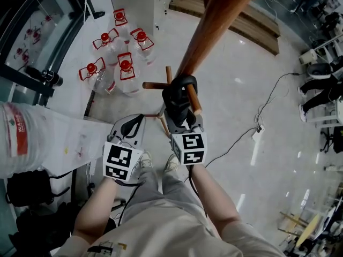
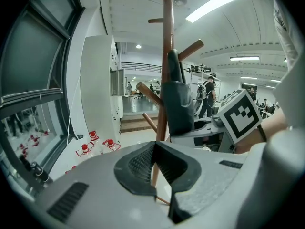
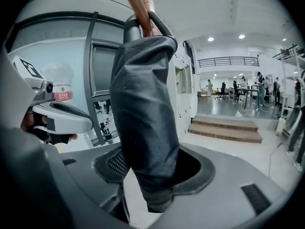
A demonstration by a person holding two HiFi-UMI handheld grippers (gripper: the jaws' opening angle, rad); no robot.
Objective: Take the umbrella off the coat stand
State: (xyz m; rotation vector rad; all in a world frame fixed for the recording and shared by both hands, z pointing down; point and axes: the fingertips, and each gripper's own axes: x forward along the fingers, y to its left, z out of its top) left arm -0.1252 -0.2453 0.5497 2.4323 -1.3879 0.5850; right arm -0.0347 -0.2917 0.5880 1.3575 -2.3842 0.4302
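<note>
The wooden coat stand (image 1: 214,25) rises close in front of me, its pole (image 2: 167,56) carrying several slanted pegs. A black folded umbrella (image 1: 178,95) hangs by its loop from a peg (image 3: 138,6). My right gripper (image 1: 183,118) stands open around the umbrella's body (image 3: 143,104). The fabric lies against the left pad (image 3: 116,163), and a dark gap shows on the right side. My left gripper (image 1: 130,126) is lower and to the left of the stand. It is shut with its tips together (image 2: 155,149) and holds nothing. Through it I see the umbrella (image 2: 177,104) on the pole.
Several water bottles with red caps (image 1: 120,63) stand on the floor at the stand's left. A big water jug (image 1: 32,138) lies at the far left by the window frame. A cable and power strip (image 1: 257,133) cross the floor on the right. Steps (image 3: 224,128) lie beyond.
</note>
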